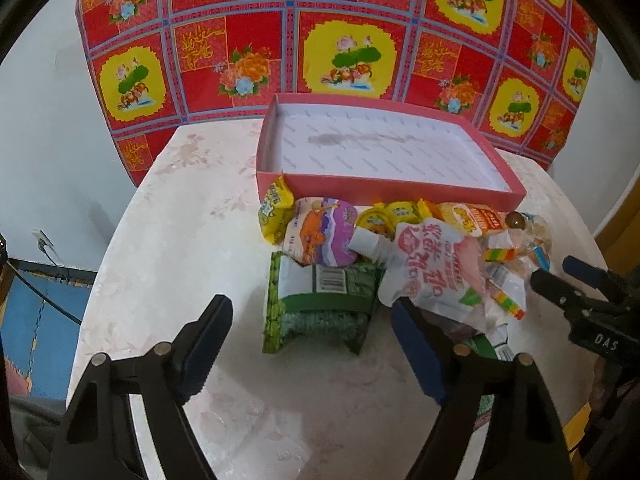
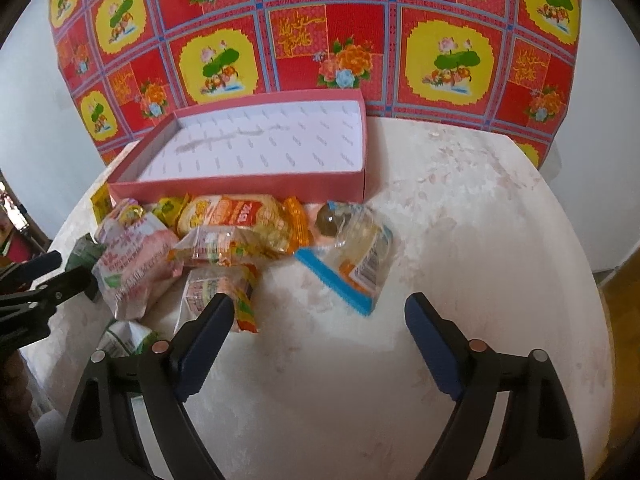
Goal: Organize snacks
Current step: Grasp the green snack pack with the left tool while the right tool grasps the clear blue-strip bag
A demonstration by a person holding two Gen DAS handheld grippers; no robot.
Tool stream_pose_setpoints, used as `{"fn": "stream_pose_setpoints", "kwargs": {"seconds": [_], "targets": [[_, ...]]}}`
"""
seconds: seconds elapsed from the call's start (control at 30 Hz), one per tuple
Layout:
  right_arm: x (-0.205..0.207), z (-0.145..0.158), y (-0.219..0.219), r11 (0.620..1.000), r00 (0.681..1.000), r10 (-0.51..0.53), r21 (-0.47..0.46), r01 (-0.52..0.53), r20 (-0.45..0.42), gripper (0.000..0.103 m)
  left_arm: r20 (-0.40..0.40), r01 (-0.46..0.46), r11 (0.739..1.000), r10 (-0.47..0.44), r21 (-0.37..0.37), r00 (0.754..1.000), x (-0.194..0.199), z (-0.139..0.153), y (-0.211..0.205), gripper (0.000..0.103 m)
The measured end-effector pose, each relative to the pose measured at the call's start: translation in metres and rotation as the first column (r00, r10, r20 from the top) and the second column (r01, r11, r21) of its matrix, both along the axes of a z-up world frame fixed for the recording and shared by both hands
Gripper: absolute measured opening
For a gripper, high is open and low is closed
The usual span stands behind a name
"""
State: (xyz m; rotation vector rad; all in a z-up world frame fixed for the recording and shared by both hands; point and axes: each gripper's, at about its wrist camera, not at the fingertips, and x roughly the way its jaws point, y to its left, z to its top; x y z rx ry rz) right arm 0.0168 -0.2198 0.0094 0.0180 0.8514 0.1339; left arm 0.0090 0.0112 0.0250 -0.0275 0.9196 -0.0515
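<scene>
A heap of snack packets lies on the table in front of a shallow pink box (image 1: pixel 400 186) with a white lining and nothing in it. Nearest my left gripper (image 1: pixel 311 307) is a green packet (image 1: pixel 320 308), lying between the open fingers with neither pad touching it. A white and pink pouch (image 1: pixel 432 264) lies over the right finger's tip. My right gripper (image 2: pixel 319 300) is open above bare table. Just ahead of it lies a clear bag with a blue strip (image 2: pixel 356 260), and an orange-striped packet (image 2: pixel 216 288) lies by its left finger. Each gripper also shows at the edge of the other's view.
The round table (image 2: pixel 480 240) has a pale cloth, with its edge close on the left and right. A red floral cloth (image 1: pixel 340 20) hangs behind the pink box (image 2: pixel 240 188). Yellow (image 1: pixel 274 208), purple (image 1: pixel 324 232) and orange (image 2: pixel 240 216) packets crowd the box's front wall.
</scene>
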Motion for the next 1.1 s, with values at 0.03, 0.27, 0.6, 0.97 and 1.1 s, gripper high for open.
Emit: {"fn": "stream_pose_setpoints", "kwargs": {"seconds": [0.03, 0.27, 0.6, 0.97, 1.1], "targets": [[0.001, 0.001, -0.001, 1.0, 1.0, 0.0, 0.003, 0.0, 0.003, 0.089, -0.005, 0.0, 1.0, 0.0, 0.004, 1.0, 0.002, -0.001, 0.0, 0.084], [0.007, 0.005, -0.007, 1.0, 1.0, -0.008, 0.027, 0.008, 0.02, 0.086, -0.016, 0.016, 1.0, -0.016, 0.008, 1.0, 0.009, -0.006, -0.004, 0.072], [0.015, 0.001, -0.012, 0.998, 1.0, -0.011, 0.059, 0.011, 0.001, 0.083, -0.036, 0.041, 0.999, -0.041, 0.004, 0.998, 0.016, -0.014, -0.007, 0.061], [0.024, 0.008, -0.021, 0.994, 0.999, -0.031, 0.107, 0.029, 0.014, 0.083, -0.031, 0.048, 0.999, -0.048, 0.005, 0.998, 0.017, -0.015, -0.009, 0.06], [0.023, 0.014, -0.03, 0.988, 0.998, -0.065, 0.142, 0.062, 0.021, 0.078, -0.035, 0.041, 0.999, -0.041, -0.012, 0.999, 0.016, -0.014, -0.006, 0.056]]}}
